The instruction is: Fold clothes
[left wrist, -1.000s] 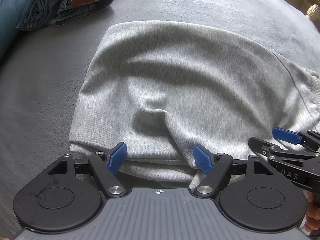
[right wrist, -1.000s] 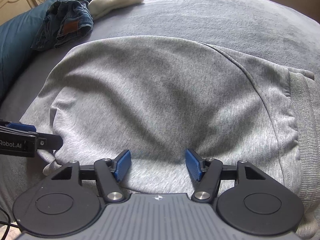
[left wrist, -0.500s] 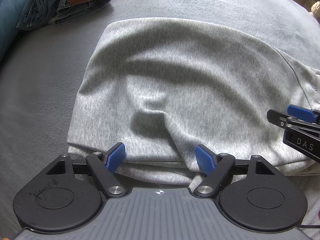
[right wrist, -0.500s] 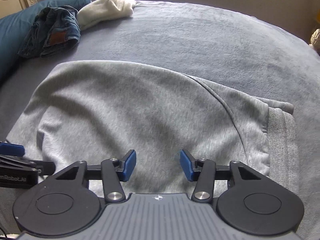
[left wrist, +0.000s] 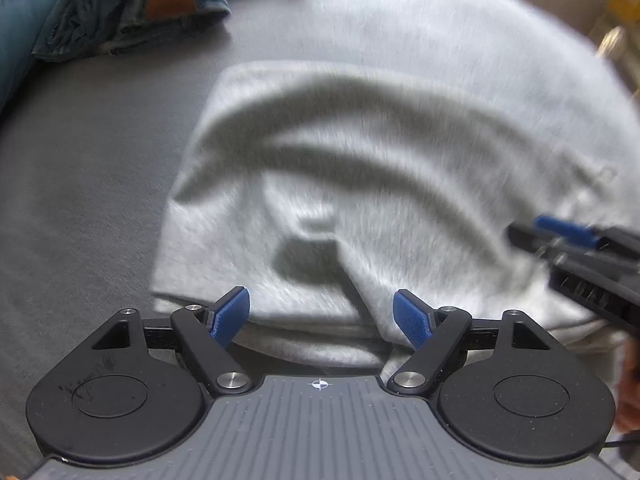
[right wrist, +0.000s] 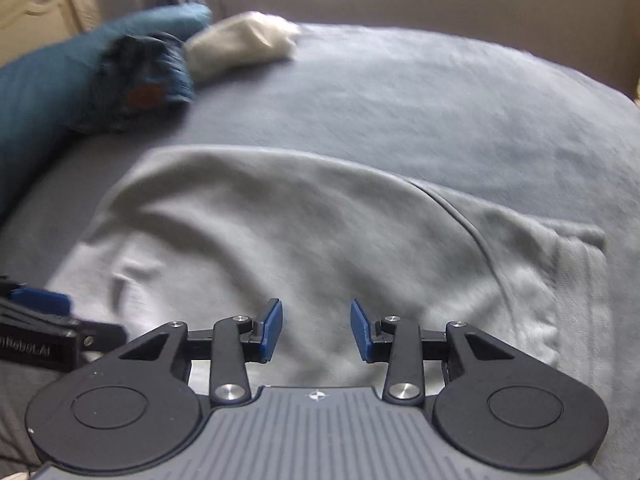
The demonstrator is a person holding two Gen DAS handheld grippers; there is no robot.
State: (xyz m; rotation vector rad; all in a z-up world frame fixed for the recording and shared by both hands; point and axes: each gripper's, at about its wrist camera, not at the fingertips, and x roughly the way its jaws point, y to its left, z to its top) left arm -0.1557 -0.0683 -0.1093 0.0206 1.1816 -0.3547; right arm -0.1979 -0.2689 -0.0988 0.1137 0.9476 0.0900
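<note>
A light grey sweatshirt (left wrist: 360,160) (right wrist: 300,232) lies folded on the grey bed cover (left wrist: 80,160) (right wrist: 440,100), its ribbed hem (right wrist: 576,280) at the right. My left gripper (left wrist: 320,308) hangs open over the garment's near folded edge, with nothing pinched between its blue pads. It shows at the left edge of the right wrist view (right wrist: 40,300). My right gripper (right wrist: 316,320) hovers above the near middle of the cloth; its jaws are closing with only air between them. It also appears at the right of the left wrist view (left wrist: 568,236).
Crumpled blue jeans (left wrist: 132,4) (right wrist: 148,80) lie at the far left against a teal pillow (left wrist: 16,20) (right wrist: 48,80). A cream garment (right wrist: 240,44) sits beside them. Bare bed cover spreads behind and to the right of the sweatshirt.
Both grippers have risen and drawn back from the sweatshirt, so more of the bed shows. The right jaws have narrowed. The left jaws stayed wide.
</note>
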